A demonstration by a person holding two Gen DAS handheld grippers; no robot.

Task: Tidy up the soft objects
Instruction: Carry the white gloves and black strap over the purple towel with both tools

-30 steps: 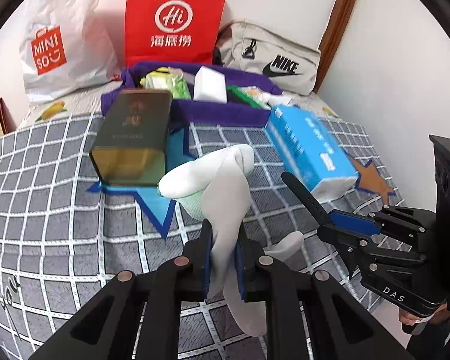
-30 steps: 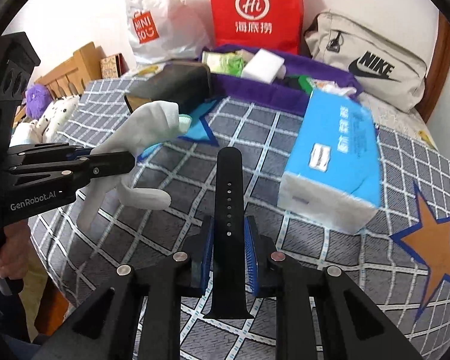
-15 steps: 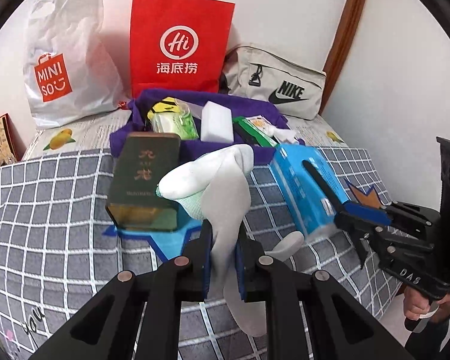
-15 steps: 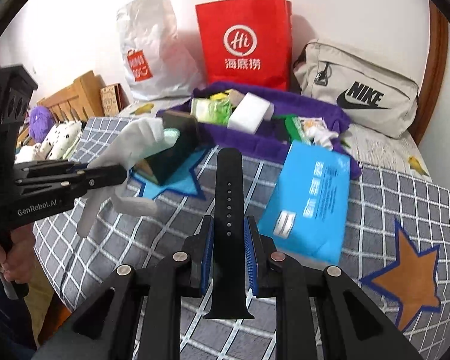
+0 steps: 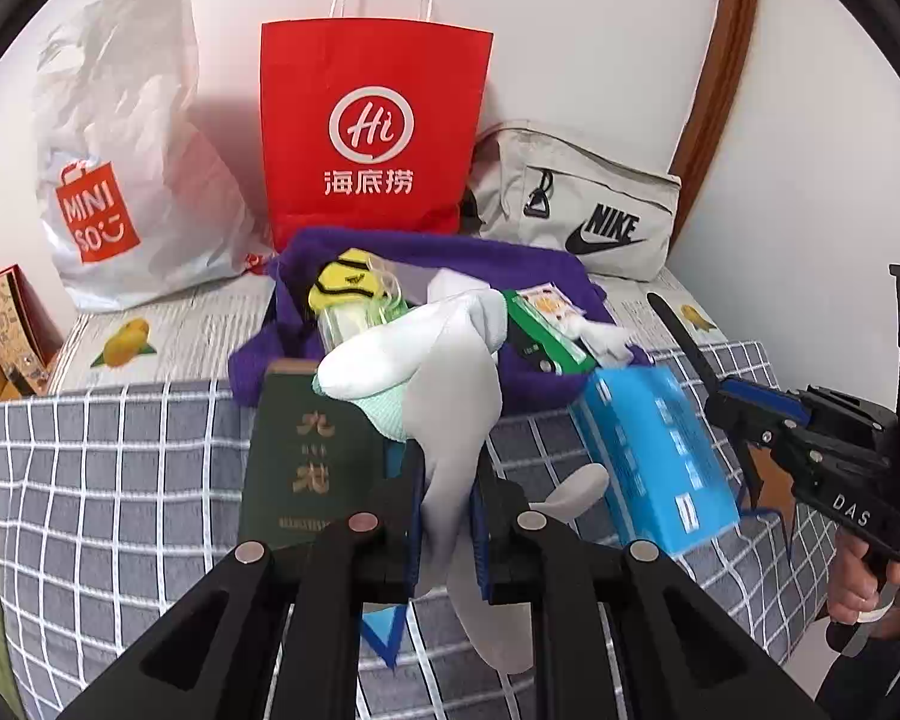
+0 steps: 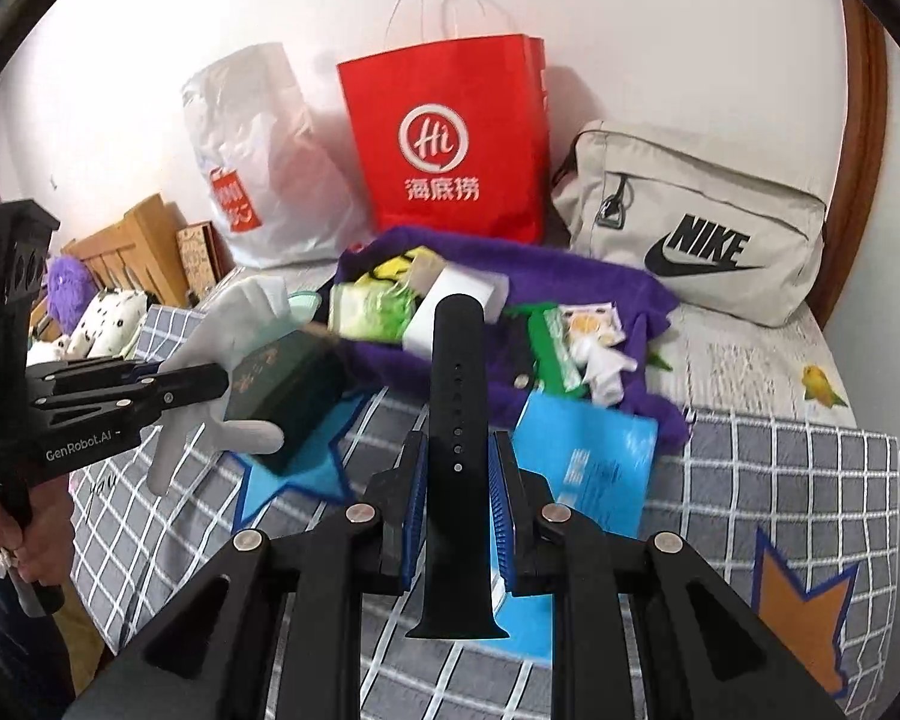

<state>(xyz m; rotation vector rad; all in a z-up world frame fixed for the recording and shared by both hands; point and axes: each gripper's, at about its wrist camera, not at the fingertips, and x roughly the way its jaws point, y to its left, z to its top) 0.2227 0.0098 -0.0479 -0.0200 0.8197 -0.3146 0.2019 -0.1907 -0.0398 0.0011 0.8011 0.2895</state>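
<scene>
The white glove is soft and limp, with a pale green knitted cuff. Its upper part folds over to the left, and its fingers hang down below the left gripper. The jaws of this gripper are closed on the middle of the glove and pinch the cloth between the blue pads, so only a narrow gap filled with fabric remains. The glove is in the air above the bed, in front of the purple cloth. In the right wrist view the same glove shows at the left, near a dark green box which lies on the checked blanket.

The right gripper holds a black watch strap, a long smooth band with a row of small holes. Its jaws press on both edges of the strap, which stands up straight between them and sticks out above and below. In the left wrist view this strap points up and to the left from the right gripper.

On the purple cloth lie a white block, green packets and other small things. A blue tissue pack lies on the blanket just in front of the cloth. Behind stand a red paper bag, a white plastic bag and a beige Nike bag.
</scene>
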